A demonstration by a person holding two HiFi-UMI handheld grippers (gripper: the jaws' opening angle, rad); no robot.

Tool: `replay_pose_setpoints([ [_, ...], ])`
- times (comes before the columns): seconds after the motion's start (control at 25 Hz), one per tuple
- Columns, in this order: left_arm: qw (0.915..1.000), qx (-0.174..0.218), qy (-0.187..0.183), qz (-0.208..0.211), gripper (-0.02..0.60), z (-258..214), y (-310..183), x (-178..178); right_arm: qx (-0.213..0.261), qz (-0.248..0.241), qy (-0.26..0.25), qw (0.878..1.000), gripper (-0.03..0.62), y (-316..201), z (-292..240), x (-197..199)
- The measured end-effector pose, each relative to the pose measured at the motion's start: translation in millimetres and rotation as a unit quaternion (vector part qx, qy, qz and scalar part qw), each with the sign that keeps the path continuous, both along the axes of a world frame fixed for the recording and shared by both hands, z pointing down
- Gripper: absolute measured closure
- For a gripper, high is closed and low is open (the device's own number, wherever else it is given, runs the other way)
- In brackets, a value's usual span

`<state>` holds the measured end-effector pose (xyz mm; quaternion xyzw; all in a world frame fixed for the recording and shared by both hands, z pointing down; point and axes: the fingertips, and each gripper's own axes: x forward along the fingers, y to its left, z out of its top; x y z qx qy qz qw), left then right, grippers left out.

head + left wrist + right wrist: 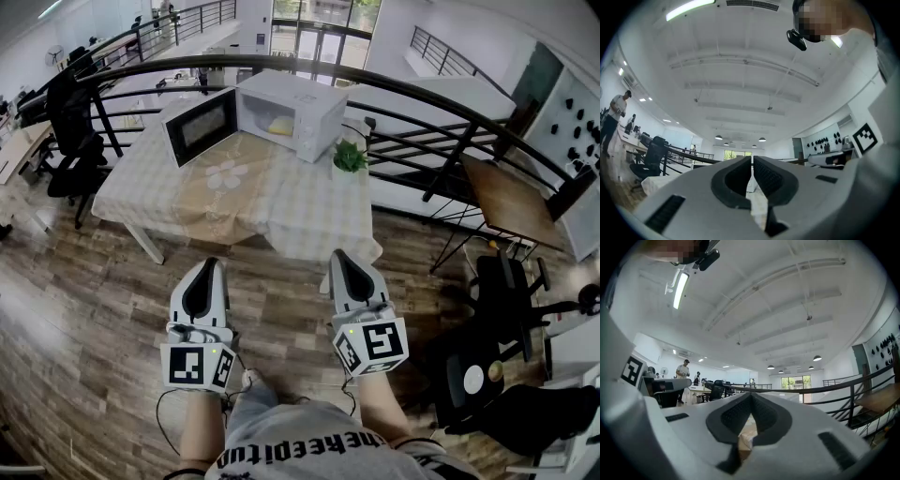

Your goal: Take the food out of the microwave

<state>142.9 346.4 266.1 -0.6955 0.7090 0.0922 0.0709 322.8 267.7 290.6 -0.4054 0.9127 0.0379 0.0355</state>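
We've got left gripper [211, 262] and right gripper [337, 254] both clamped together, empty | food [280, 125] sits inside the open microwave [314, 112] | microwave well ahead of us | door [199, 126] swung left, right gripper likely nearer.

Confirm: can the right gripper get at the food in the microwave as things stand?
Probably yes, after stepping closer. The microwave door hangs open, the food sits exposed inside, and nothing on the table blocks the opening. But the right gripper is shut and held short of the table.
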Motion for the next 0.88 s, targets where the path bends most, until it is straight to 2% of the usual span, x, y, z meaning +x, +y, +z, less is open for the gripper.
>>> replay_pose_setpoints([
  [0.4, 1.0000, 0.001, -0.001, -0.003, 0.566, -0.4, 15.5, 9.2, 0.001, 0.001, -0.007, 1.000, 0.589, 13.8, -0.5, 10.5],
  [0.6, 1.0000, 0.001, -0.002, -0.004, 0.566, -1.9, 15.7, -2.3, 0.000, 0.005, -0.006, 1.000, 0.589, 12.8, -0.5, 1.7],
  [0.88, 1.0000, 0.007, -0.005, 0.003, 0.566, -1.6, 6.7, -25.8, -0.001, 0.009, -0.034, 0.999, 0.589, 2.1, -2.3, -20.0],
])
